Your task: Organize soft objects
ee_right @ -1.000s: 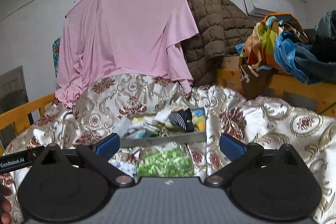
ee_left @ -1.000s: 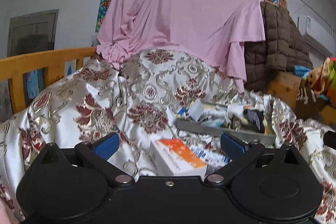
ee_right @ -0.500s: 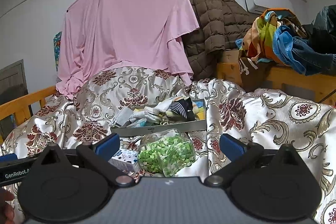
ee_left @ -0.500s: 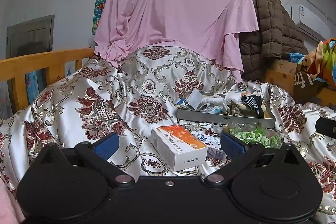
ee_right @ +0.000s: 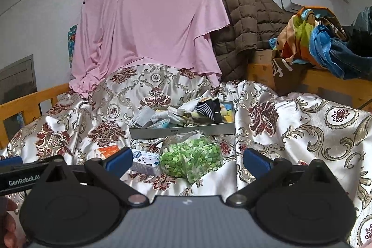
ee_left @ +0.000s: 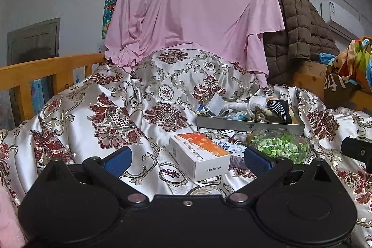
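A grey tray [ee_left: 250,125] [ee_right: 181,131] sits on the patterned bedspread, filled with socks, a striped dark sock [ee_right: 208,109] and other soft items. A clear bag of green pieces [ee_right: 190,156] [ee_left: 279,147] lies in front of it. A white-and-orange box [ee_left: 200,156] [ee_right: 107,151] and a small blue-white box [ee_right: 145,160] lie to its left. My left gripper [ee_left: 187,158] is open and empty, just short of the orange box. My right gripper [ee_right: 186,160] is open and empty, just short of the green bag.
The floral satin bedspread [ee_right: 302,127] is rumpled and rises behind the tray. A pink sheet [ee_right: 148,27] hangs at the back. A wooden rail [ee_left: 34,71] runs on the left. A brown quilted jacket [ee_right: 246,22] and piled clothes [ee_right: 313,38] lie at the right.
Both grippers have pulled back and risen a little, so the tray, bag and boxes show more fully. Both stay open and empty.
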The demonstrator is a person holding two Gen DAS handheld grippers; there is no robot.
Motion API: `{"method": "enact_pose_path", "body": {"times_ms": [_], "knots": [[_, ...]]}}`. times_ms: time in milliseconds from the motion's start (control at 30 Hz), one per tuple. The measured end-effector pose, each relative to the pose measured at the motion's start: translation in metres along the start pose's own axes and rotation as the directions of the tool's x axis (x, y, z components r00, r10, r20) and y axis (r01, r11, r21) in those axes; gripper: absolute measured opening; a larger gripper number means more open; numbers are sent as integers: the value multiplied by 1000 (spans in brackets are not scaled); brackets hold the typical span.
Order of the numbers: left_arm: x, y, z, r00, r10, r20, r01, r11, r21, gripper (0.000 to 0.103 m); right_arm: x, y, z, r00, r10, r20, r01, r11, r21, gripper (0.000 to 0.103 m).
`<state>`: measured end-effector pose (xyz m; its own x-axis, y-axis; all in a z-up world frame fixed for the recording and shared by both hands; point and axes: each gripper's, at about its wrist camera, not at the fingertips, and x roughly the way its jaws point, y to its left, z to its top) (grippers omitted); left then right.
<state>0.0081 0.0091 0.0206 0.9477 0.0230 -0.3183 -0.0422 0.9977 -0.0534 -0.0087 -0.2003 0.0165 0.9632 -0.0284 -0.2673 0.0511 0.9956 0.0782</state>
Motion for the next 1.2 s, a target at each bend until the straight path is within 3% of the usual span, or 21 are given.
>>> {"method": "enact_pose_path", "body": {"times_ms": [1200], "knots": [[5,-2,-10,999,19,-36,-18,1000,20,102,20,-1,-13,997,-27,-68,27,1000,0,103]]}}
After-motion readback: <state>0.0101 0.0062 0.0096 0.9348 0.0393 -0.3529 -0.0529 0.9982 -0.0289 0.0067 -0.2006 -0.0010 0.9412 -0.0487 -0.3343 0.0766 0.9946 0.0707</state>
